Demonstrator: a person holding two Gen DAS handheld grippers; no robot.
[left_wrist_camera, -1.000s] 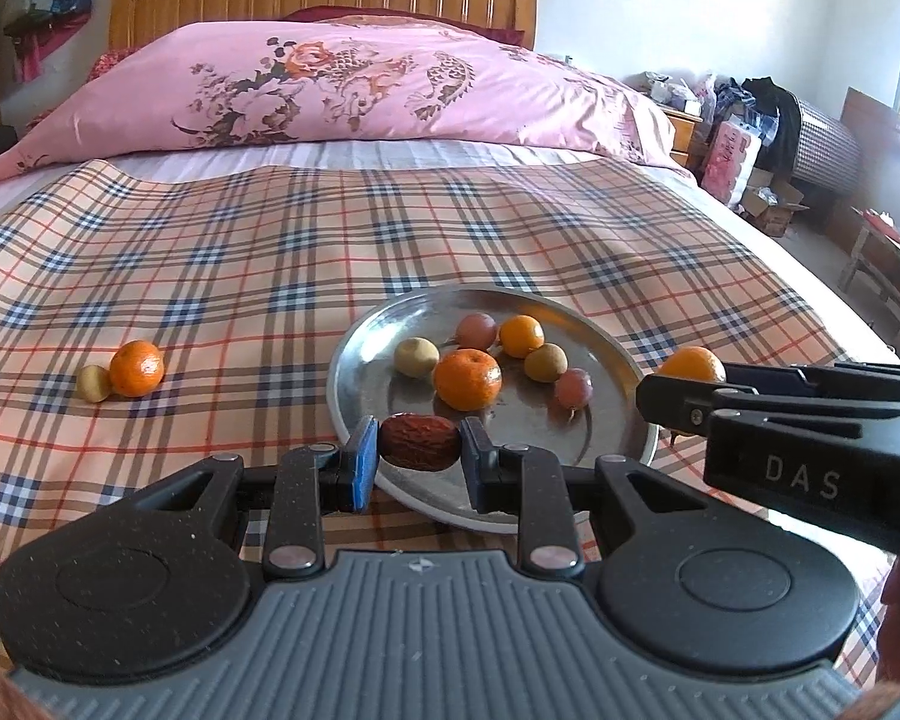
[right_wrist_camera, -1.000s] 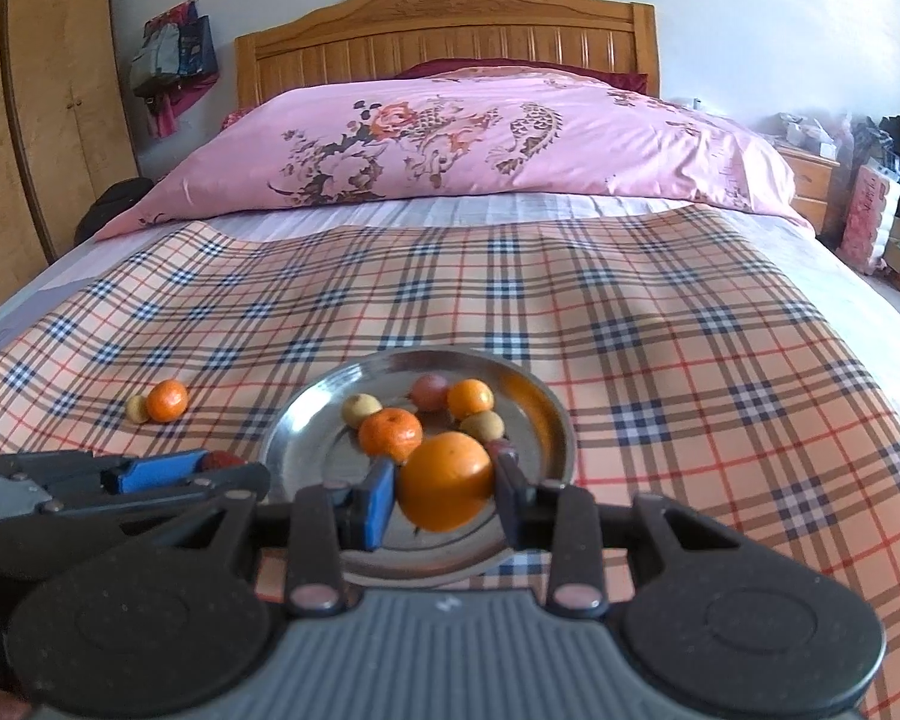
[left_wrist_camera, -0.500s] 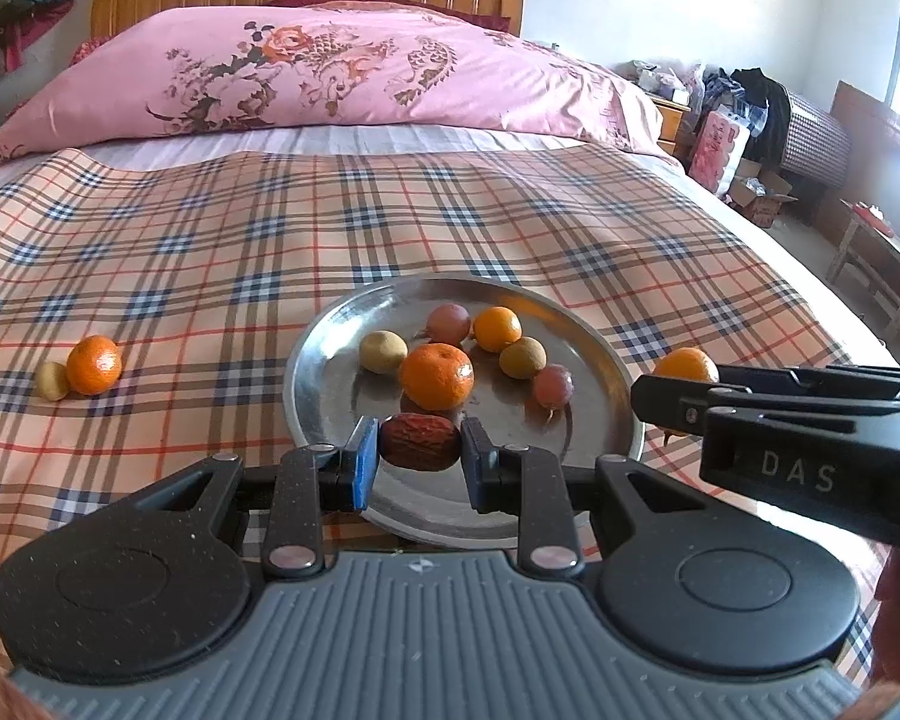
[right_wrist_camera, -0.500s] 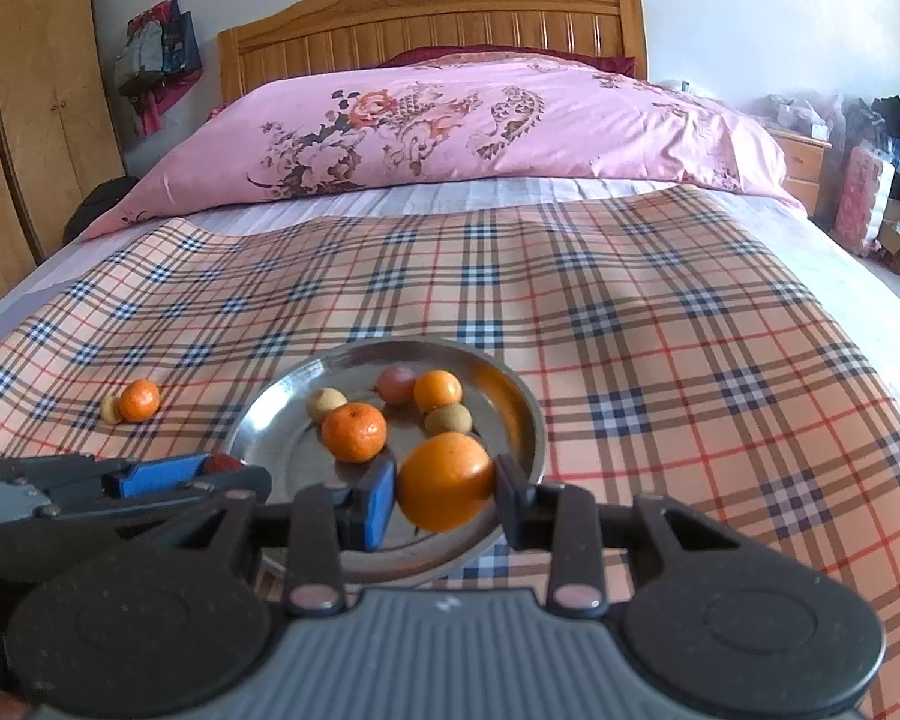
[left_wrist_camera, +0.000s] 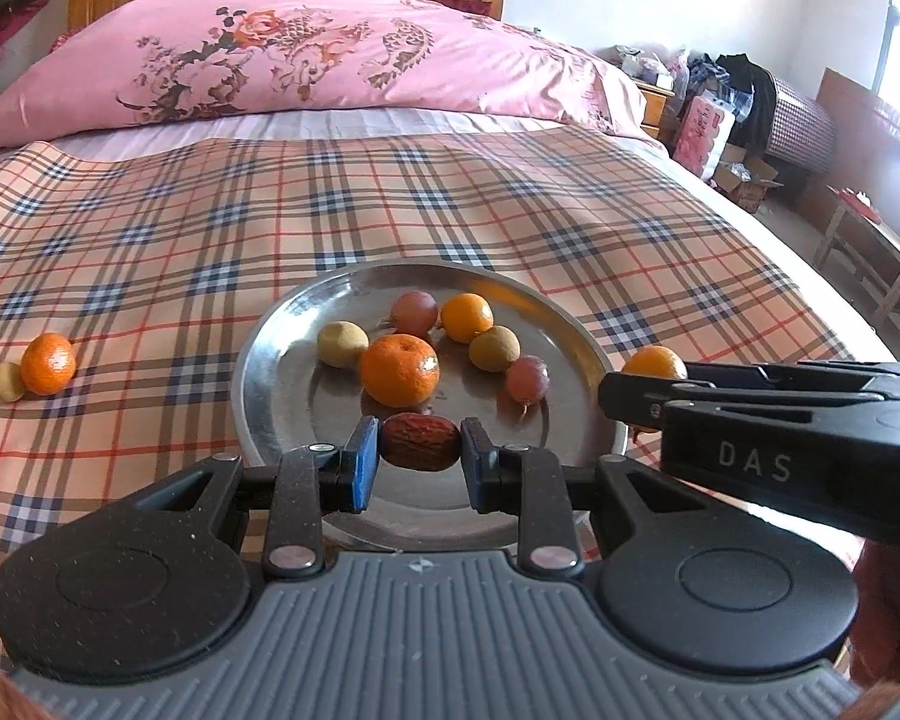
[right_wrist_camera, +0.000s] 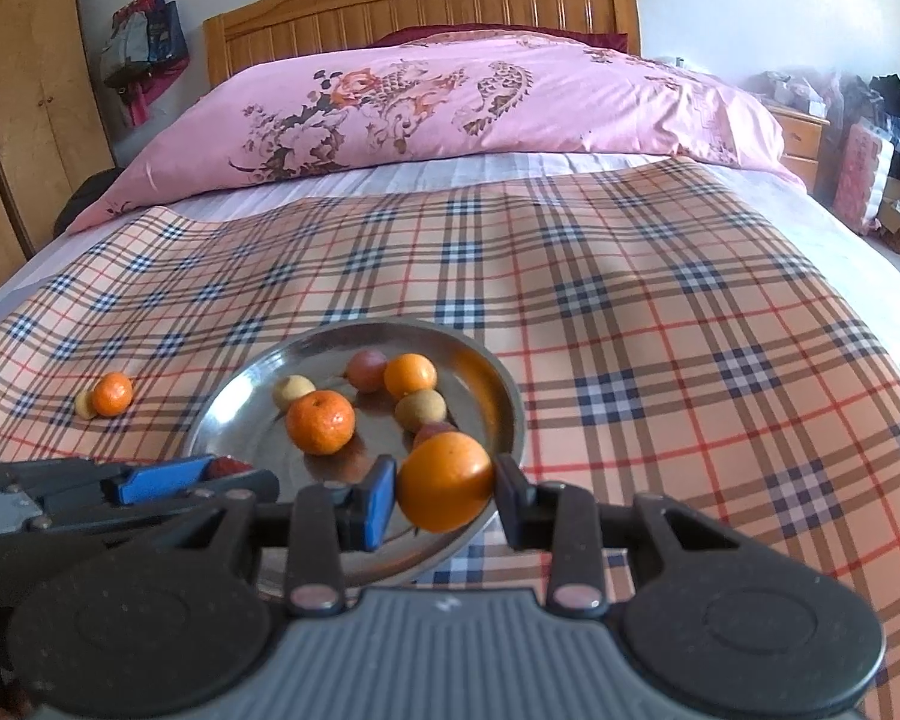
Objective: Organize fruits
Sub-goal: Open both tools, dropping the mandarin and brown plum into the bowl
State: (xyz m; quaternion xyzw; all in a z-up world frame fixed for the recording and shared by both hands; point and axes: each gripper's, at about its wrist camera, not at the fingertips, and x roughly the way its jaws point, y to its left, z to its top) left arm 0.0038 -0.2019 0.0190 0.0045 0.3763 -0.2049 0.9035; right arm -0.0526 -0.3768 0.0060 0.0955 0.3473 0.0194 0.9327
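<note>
Bottom centre, left view: left tool (left_wrist_camera: 420,462) clamped on red date (left_wrist_camera: 419,441), above near rim of steel plate (left_wrist_camera: 576,336). Right view: right tool (right_wrist_camera: 444,501) clamped on orange (right_wrist_camera: 445,481), also over near rim. Neither fruit released yet.

Mid-frame, on plate: six fruits — two oranges, two yellowish, two reddish.

Left edge, on plaid bedspread (left_wrist_camera: 150,240): tangerine (left_wrist_camera: 48,363) touching small yellow fruit (left_wrist_camera: 7,382), both left to collect.

Judged past halfway.
</note>
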